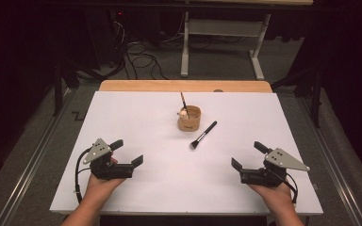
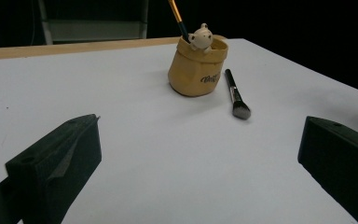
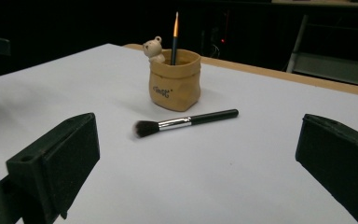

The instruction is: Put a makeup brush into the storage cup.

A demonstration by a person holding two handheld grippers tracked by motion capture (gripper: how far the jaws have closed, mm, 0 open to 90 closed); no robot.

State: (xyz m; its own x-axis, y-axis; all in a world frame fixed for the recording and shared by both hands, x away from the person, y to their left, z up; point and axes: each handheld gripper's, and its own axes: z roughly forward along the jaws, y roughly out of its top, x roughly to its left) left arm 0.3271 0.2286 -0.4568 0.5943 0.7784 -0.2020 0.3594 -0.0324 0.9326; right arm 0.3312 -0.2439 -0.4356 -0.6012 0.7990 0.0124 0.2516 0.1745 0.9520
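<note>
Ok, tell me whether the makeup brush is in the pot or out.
Out. The makeup brush lies flat on the white table beside the pot.

Text: one dark script word on the tan pot, not legible

Tan bag-shaped pot [image 2: 197,69] carries a short dark cursive word low on its front, seen in left gripper view and right gripper view [image 3: 174,83]; starts maybe "T", rest too small and blurred to read. No other text, numbers or labels readable.
</note>
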